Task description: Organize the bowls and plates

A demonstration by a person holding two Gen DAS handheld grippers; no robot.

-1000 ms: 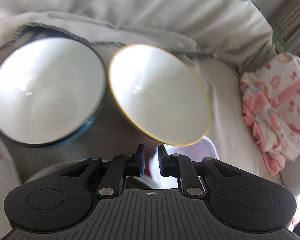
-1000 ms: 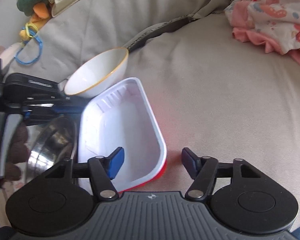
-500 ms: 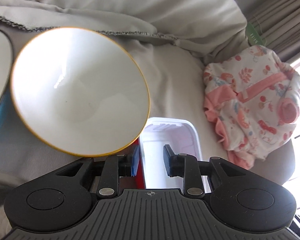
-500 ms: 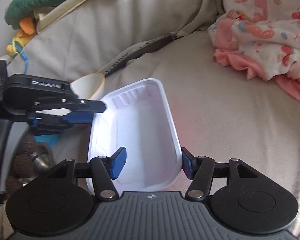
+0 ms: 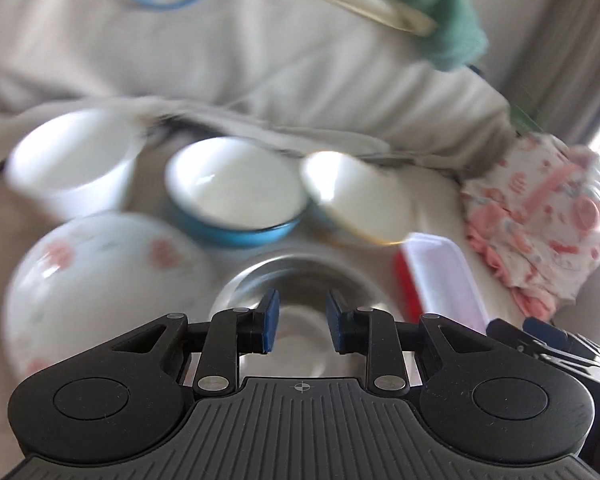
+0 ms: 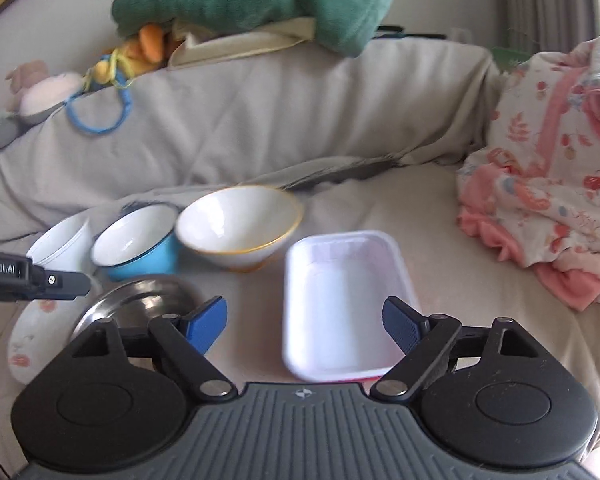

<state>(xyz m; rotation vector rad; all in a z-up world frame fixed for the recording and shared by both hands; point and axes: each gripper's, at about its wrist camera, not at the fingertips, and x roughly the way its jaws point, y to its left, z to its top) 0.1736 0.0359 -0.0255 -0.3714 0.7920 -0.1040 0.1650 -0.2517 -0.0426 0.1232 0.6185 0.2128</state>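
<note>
Both wrist views look forward and down over a sofa toward its backrest. They share the yellow-rimmed bowl (image 5: 356, 196) (image 6: 240, 226) and white tray (image 5: 444, 280) (image 6: 342, 300); the left view sits closer.

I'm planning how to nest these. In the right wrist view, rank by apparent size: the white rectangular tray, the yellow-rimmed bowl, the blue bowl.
1. White rectangular tray, though it lies nearest the camera, which inflates it.
2. Yellow-rimmed bowl.
3. Blue bowl, clearly smaller than its neighbour beside it.

left-view bowls (image 5: 236, 188) motion-blurred, floral bowl (image 6: 28, 336) partly behind left claw (image 6: 60, 282)
</note>
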